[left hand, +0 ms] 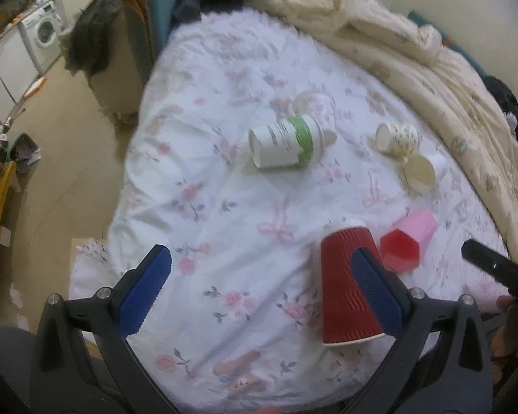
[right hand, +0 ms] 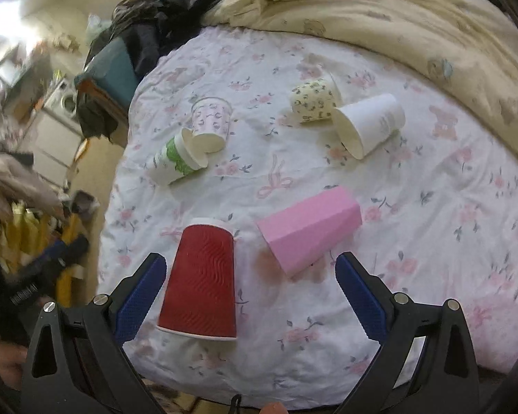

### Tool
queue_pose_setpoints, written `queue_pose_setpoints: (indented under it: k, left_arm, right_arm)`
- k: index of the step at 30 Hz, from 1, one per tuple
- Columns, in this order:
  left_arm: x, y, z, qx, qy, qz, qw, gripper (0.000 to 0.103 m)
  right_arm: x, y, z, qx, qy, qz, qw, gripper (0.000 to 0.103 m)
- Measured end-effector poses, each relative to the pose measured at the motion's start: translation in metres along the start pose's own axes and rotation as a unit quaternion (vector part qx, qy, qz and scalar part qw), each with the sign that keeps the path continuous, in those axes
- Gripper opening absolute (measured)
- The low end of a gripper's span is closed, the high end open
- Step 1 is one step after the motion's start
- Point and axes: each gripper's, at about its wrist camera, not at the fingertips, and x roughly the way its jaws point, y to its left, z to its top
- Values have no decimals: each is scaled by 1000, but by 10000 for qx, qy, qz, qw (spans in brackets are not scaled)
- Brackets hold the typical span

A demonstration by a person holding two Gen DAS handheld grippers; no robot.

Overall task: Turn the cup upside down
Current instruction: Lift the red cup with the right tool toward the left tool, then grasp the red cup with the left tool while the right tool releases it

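A red ribbed paper cup (left hand: 347, 283) stands upside down on the floral bedsheet (left hand: 224, 207), rim down. It also shows in the right wrist view (right hand: 201, 281). My left gripper (left hand: 259, 276) is open; its right finger (left hand: 376, 289) is next to the red cup's right side, whether touching I cannot tell. My right gripper (right hand: 250, 293) is open; the red cup sits between its fingers, near the left one (right hand: 141, 296). A pink faceted cup (right hand: 309, 229) lies on its side just beyond; it also shows in the left wrist view (left hand: 405, 241).
Several other cups lie on their sides farther back: a green-banded white cup (right hand: 172, 164), a pink-patterned cup (right hand: 210, 124), a floral cream cup (right hand: 314, 101) and a plain white cup (right hand: 369, 124). A cream blanket (right hand: 397, 17) is bunched behind. The bed edge and floor (left hand: 51, 155) are left.
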Motion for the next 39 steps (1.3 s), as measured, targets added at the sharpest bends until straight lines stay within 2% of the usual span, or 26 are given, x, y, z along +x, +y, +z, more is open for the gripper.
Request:
queue_pose_setpoints:
  k: [3, 6, 12, 15, 19, 22, 26, 28, 31, 35, 39]
  left_arm:
    - [15, -14, 5, 92, 406, -91, 9991, 102]
    - [26, -31, 9, 175, 646, -168, 9976, 102]
    - [73, -77, 17, 461, 1451, -207, 9881, 102]
    - [92, -91, 17, 447, 1722, -189, 9839, 95]
    - [106, -104, 14, 577, 1889, -93, 9803, 95]
    - [115, -104, 12, 543, 1986, -64, 9786, 89]
    - [128, -101, 7, 415, 2198, -93, 9746, 88]
    - [133, -100, 4, 328, 2309, -143, 9723, 83]
    - [137, -99, 0, 229, 2365, -353, 9707, 67]
    - [122, -97, 3, 240, 2177, -317, 9752, 66]
    - [90, -89, 14, 277, 1915, -474, 9800, 66]
  right_arm:
    - [-1, -9, 2, 148, -8, -65, 9999, 101]
    - [-2, -14, 2, 221, -4, -91, 9997, 101]
    - [-6, -26, 3, 449, -64, -147, 9989, 101]
    - [-10, -30, 6, 531, -113, -62, 9985, 101]
    - [-12, -30, 7, 532, -141, 4, 9985, 101]
    - [-13, -31, 8, 574, -130, 60, 9982, 101]
    - [-12, -30, 10, 596, -121, 137, 9981, 101]
    - [-12, -29, 10, 580, -119, 141, 9981, 101]
    - [-12, -29, 10, 618, -112, 122, 9980, 101]
    - [-10, -29, 9, 618, -93, 108, 9980, 101]
    - [-9, -27, 9, 591, -92, 111, 9981, 101]
